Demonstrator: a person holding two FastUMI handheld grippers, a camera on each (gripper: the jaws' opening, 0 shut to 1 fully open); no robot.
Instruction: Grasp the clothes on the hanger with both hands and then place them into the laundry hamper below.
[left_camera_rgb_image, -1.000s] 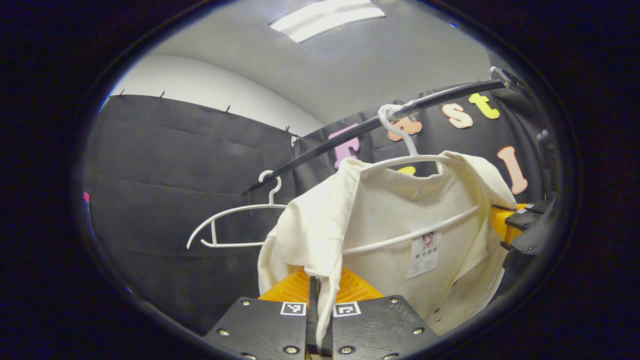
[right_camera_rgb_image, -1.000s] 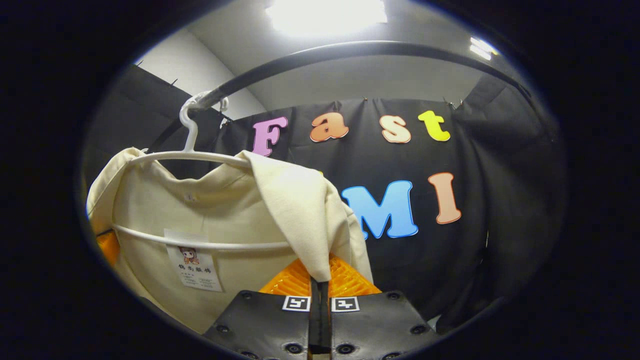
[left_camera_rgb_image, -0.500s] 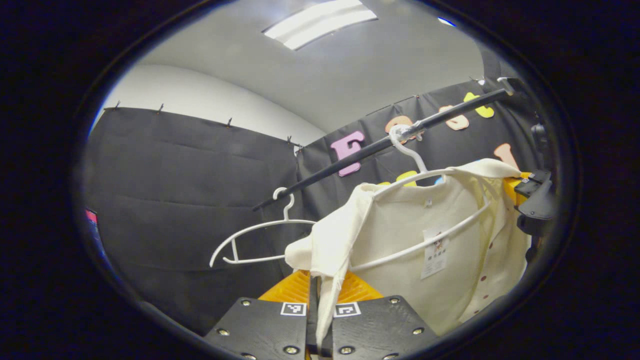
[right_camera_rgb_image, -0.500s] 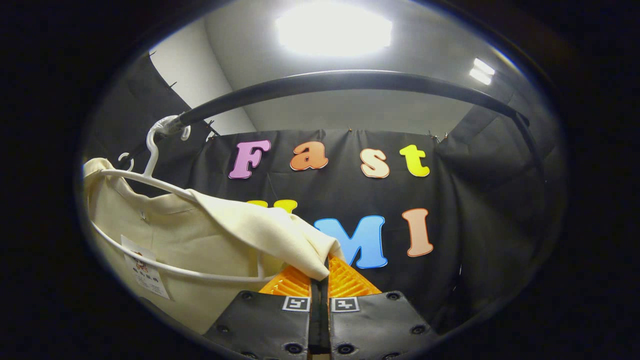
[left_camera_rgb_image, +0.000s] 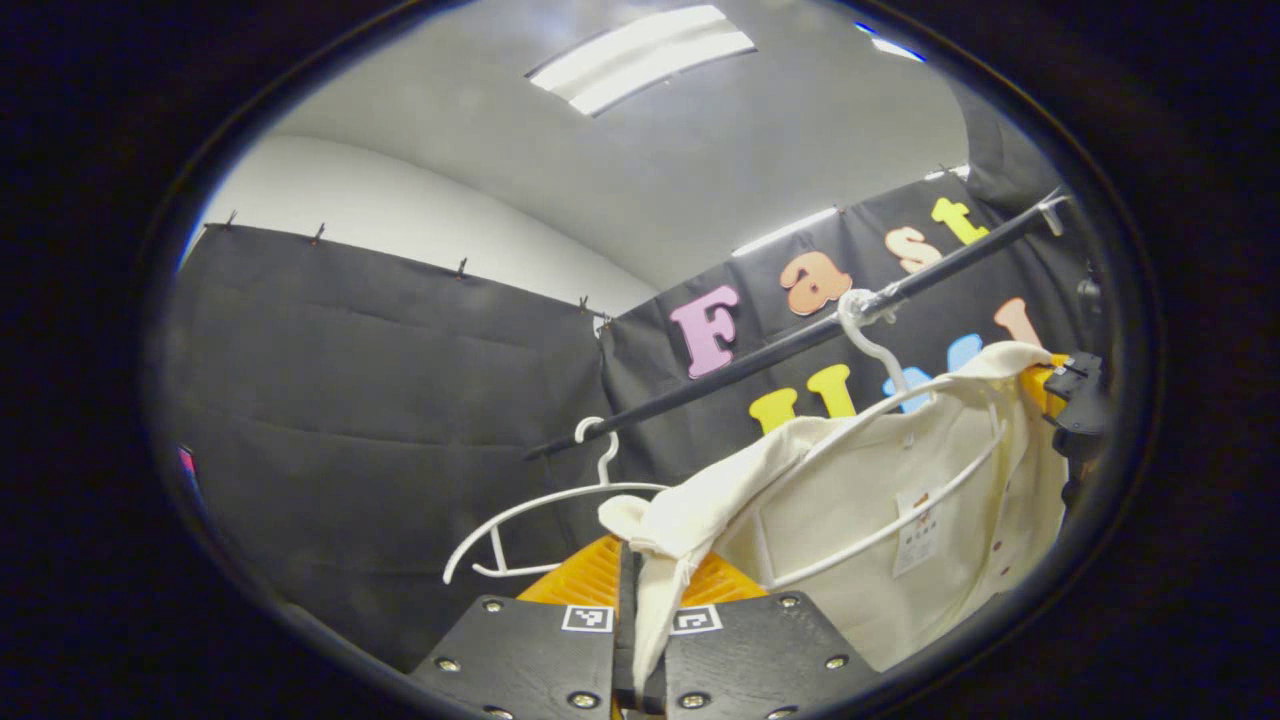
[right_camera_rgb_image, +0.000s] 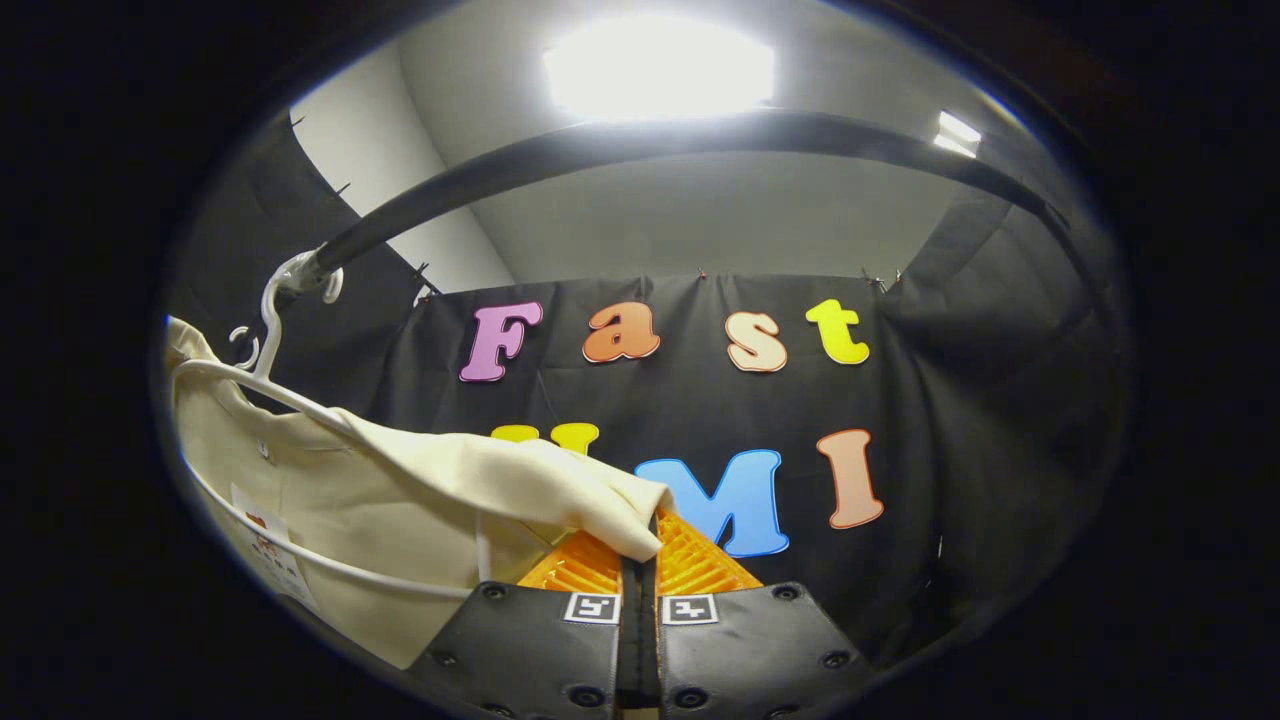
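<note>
Clothes (left_camera_rgb_image: 880, 530), soft and light, are pinched at both shoulders by the closed left gripper (left_camera_rgb_image: 640, 640) and right gripper (right_camera_rgb_image: 640, 590), lower centre, hanger (left_camera_rgb_image: 890, 420) inside.

I see the shirt (left_camera_rgb_image: 860, 510) at the lower right of the left gripper view as matt cream woven cloth with a paper tag (left_camera_rgb_image: 918, 520) inside. Its hanger (left_camera_rgb_image: 880, 460) looks like smooth white plastic, as does the bare hanger (left_camera_rgb_image: 540, 505) left of it. The rail (right_camera_rgb_image: 640, 150) reads as smooth black with a slight sheen.
</note>
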